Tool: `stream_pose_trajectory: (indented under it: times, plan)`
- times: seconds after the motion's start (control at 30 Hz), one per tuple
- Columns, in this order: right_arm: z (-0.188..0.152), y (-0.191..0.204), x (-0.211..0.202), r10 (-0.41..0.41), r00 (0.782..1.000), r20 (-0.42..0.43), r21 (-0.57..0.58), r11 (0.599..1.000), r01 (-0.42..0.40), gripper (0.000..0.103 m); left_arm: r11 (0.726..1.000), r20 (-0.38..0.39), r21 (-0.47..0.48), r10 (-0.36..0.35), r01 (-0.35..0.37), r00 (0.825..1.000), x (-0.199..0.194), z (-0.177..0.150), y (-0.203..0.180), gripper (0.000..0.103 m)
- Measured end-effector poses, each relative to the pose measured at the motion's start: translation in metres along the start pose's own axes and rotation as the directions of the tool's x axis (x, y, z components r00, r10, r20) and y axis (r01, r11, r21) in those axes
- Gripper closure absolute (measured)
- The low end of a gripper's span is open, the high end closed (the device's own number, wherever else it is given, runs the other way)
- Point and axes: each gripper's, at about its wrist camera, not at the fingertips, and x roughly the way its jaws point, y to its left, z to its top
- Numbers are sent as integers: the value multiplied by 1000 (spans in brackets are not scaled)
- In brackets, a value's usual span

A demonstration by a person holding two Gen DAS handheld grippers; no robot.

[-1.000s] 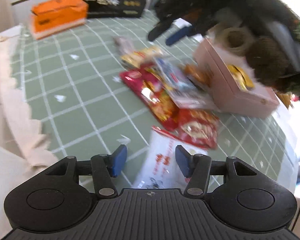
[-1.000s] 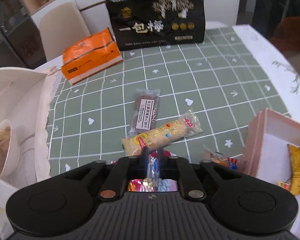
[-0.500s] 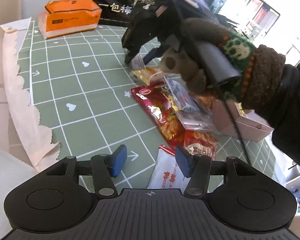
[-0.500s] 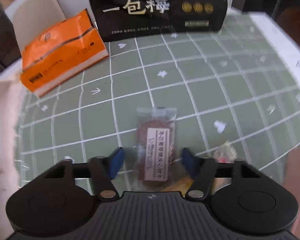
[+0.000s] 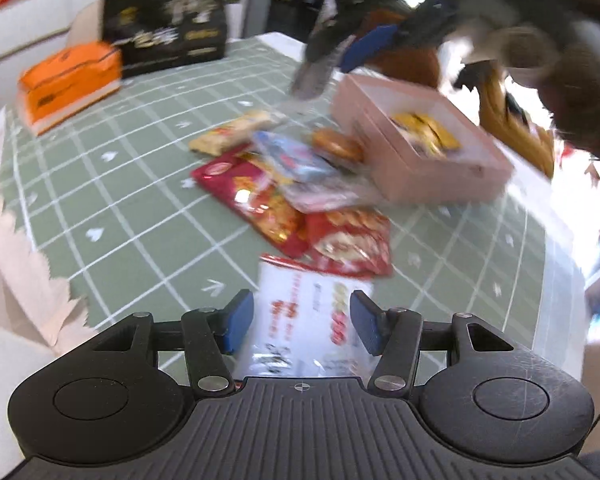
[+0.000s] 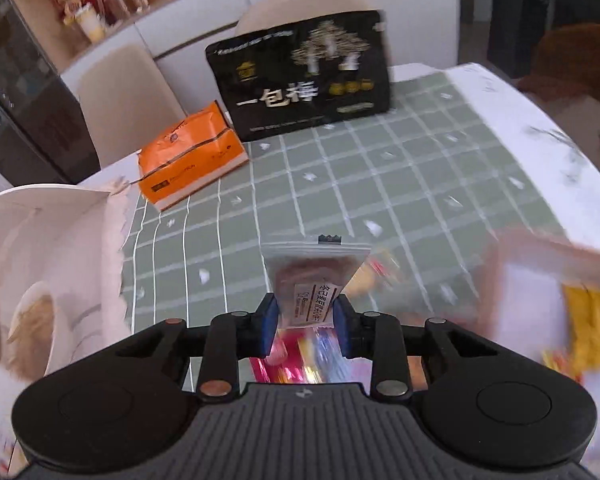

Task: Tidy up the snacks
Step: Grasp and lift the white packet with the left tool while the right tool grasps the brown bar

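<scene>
Carrying one snack across to the pink box (image 5: 432, 160), judging by the grip; next move calling for lining up over the box opening, then releasing. Left to right: orange pack (image 5: 68, 80) and black bag (image 5: 164, 36) sitting at the far edge of the green mat (image 5: 120, 184), snack pile (image 5: 284, 196) lying mid-mat, box just beside it. Left gripper (image 5: 302, 320) hanging half open, nothing pinched, white packet (image 5: 300, 320) lying below between the fingers. Right gripper (image 6: 305, 322) just closing, clamping a clear brown snack packet (image 6: 310, 280) lifted off the mat.
</scene>
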Motion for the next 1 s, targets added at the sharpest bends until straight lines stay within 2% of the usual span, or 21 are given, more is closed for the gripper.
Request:
stream_pose_trajectory:
  times: [0.1,0.23,0.3,0.37,0.43,0.5,0.57,0.67,0.73,0.87,0.93,1.0]
  plan:
    - [-42,-25,-34,-34,999,22,42,999,33,74,997,-30,78,30,-28,999,5,-6,-21,44]
    - [-104,-58,-66,-75,997,26,114,991,71,74,992,-75,125,44,-34,996,14,-14,-41,43]
    - [-135,-74,-77,-92,996,10,159,983,90,74,987,-76,157,53,-40,996,17,-18,-51,39]
    - [-162,-85,-84,-125,992,-10,183,975,125,74,984,-79,177,39,-24,996,21,-18,-57,29]
    - [-184,-89,-86,-144,989,-29,192,970,147,74,981,-78,192,20,-5,997,23,-19,-63,25]
    - [-204,-91,-85,-164,985,-47,193,966,170,74,975,-63,220,25,-11,998,23,-22,-66,25]
    - [-220,-90,-81,-172,983,-59,187,966,180,74,977,-47,208,49,-38,998,20,-24,-64,32]
    - [-237,-87,-77,-163,984,-68,180,968,172,74,981,-21,149,125,-121,992,16,-19,-48,32]
    - [-242,-86,-77,-150,986,-68,174,972,160,74,983,-41,118,145,-139,989,21,-13,-37,32]
    - [-244,-90,-75,-142,987,-68,166,974,152,74,988,-80,90,134,-126,988,37,1,-26,21]
    - [-241,-93,-72,-153,986,-62,162,974,161,74,989,-123,68,142,-134,982,50,5,-22,20]
    - [-238,-95,-69,-174,983,-51,161,971,180,73,985,-122,74,164,-156,979,55,5,-23,17]
